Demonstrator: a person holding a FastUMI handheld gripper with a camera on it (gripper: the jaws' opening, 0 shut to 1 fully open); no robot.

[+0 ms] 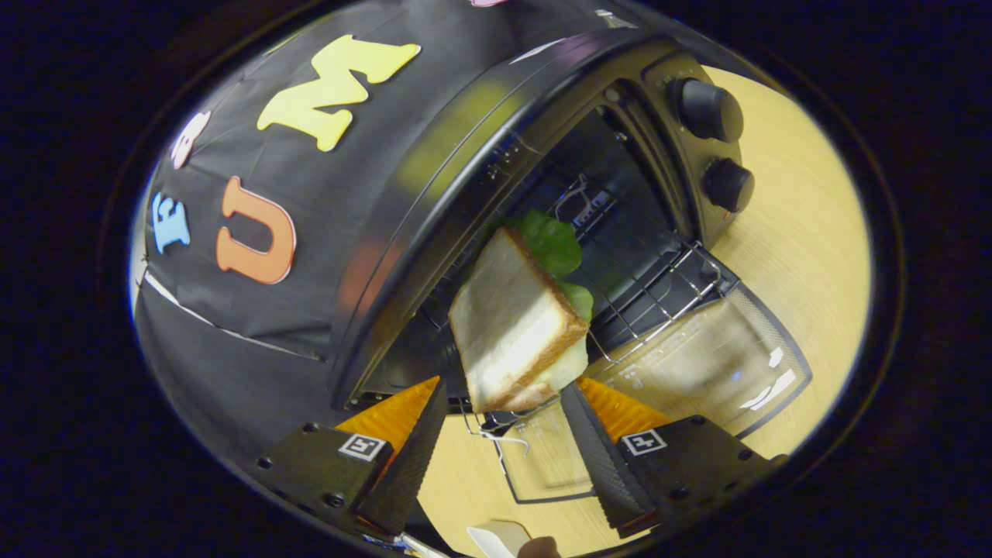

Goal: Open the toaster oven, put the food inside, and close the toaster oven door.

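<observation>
Sandwich [515, 322] just ahead of parted, empty jaws [504, 434], resting on oven [496, 155] rack [659, 298]; door [697, 372] not yet closed.

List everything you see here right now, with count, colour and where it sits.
toaster oven: one, black, on the table, door open
oven door: one, glass, folded down ahead of the fingers
wire rack: one, metal, inside the oven
knobs: two, black, on the oven's control panel
sandwich: one, pale bread with green lettuce, at the oven mouth just beyond the fingers
table: one, light wood, under the oven
gripper: one, fingers apart, sandwich just ahead of them
</observation>
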